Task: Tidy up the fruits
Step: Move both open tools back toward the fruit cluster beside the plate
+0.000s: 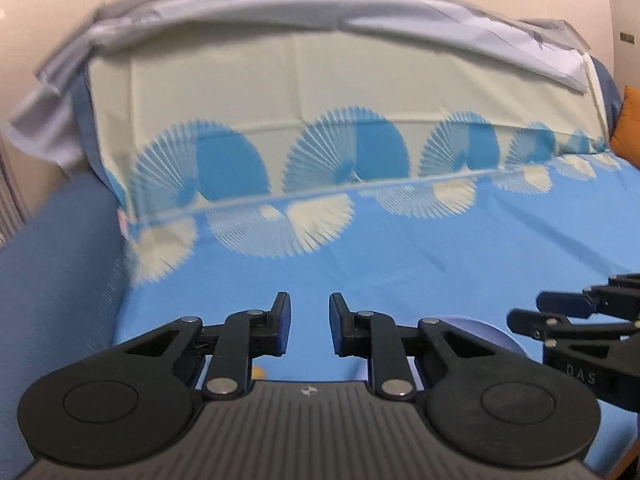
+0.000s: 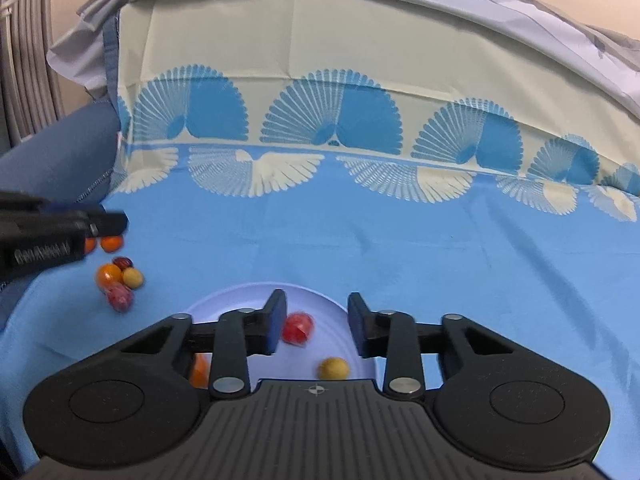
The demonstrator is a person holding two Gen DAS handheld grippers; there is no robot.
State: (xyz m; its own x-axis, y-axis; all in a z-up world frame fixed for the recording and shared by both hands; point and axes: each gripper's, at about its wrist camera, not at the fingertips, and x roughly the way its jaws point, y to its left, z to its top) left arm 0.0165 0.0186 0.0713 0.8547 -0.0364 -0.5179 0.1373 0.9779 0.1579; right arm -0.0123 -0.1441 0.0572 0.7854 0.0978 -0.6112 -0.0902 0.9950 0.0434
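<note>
My right gripper (image 2: 317, 322) hovers over a lavender plate (image 2: 240, 294), open. A red fruit (image 2: 298, 328) lies on the plate between its fingers, close to the left pad and not pressed. A yellow fruit (image 2: 333, 368) and an orange one (image 2: 199, 370) also lie on the plate. On the blue cloth to the left sits a cluster of several small fruits (image 2: 118, 278): orange, yellow and red. My left gripper (image 2: 116, 222) hangs just above that cluster. Its fingers (image 1: 310, 322) stand a narrow gap apart with only cloth showing between them.
The blue cloth (image 2: 400, 248) with a fan pattern covers a sofa seat and runs up the backrest (image 1: 320, 92). A grey sheet (image 1: 280, 8) drapes over the top. A blue armrest (image 1: 60, 240) is at the left, an orange cushion (image 1: 630, 128) at the far right.
</note>
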